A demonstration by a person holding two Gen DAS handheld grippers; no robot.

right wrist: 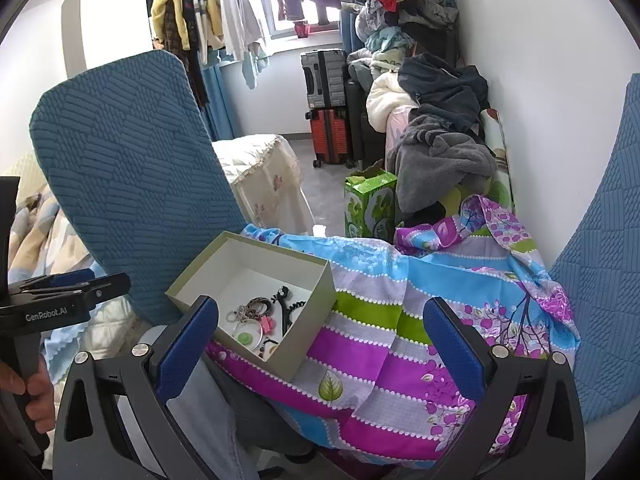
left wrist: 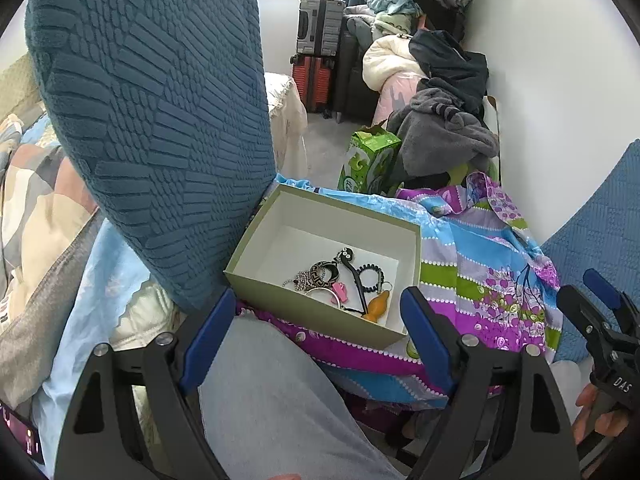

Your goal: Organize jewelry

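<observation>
An open olive-green box with a white inside rests on a bright patterned cloth. Inside lie several pieces of jewelry: beaded chains, black-and-gold rings, a black coiled band, a pink charm, an orange piece and a clear bangle. My left gripper hovers just short of the box's near wall, open, with nothing between its blue pads. My right gripper stands wide open over the cloth by the box's right corner, also empty.
A blue textured chair back rises left of the box; another blue cushion is at right. A green carton, a heap of clothes, suitcases and a person's grey-clad leg are around.
</observation>
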